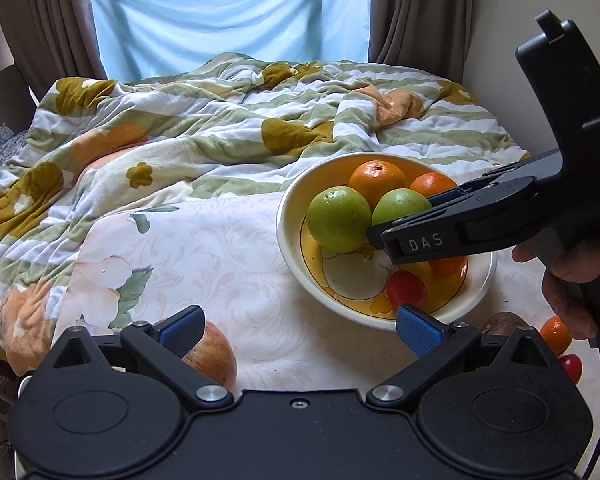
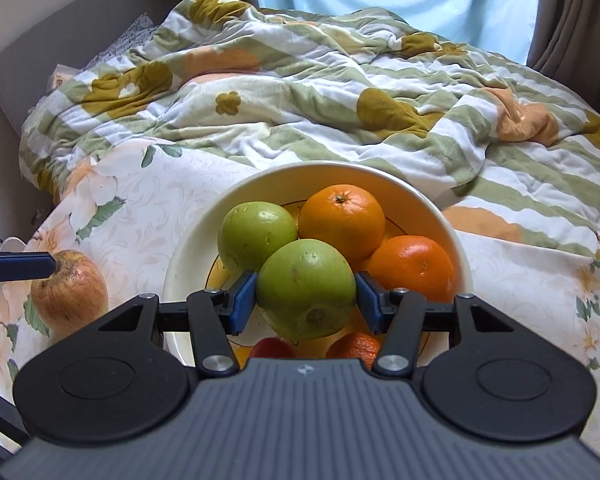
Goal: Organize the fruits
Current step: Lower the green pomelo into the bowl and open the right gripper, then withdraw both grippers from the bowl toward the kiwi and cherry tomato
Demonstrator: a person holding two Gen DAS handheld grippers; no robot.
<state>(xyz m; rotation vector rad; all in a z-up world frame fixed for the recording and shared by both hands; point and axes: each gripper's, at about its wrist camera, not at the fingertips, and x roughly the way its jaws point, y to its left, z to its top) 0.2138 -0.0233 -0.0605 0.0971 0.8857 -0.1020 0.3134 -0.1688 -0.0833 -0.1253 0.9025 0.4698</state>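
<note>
A cream bowl (image 1: 288,216) (image 2: 188,264) stands on the flowered cloth. It holds two green apples, two oranges (image 2: 342,220) (image 1: 378,178), a red fruit (image 1: 406,289) and a small orange fruit (image 2: 354,346). My right gripper (image 2: 306,300) is shut on the nearer green apple (image 2: 306,292) (image 1: 400,206) over the bowl. The other green apple (image 1: 339,218) (image 2: 256,236) lies beside it. My left gripper (image 1: 300,332) is open and empty, in front of the bowl. A red-yellow apple (image 1: 216,354) (image 2: 70,290) lies on the cloth by its left finger.
A rumpled striped quilt (image 1: 204,128) covers the bed behind the cloth. A brownish fruit (image 1: 504,322), a small orange fruit (image 1: 556,334) and a small red fruit (image 1: 572,366) lie on the cloth at the right. Curtains and a window are beyond.
</note>
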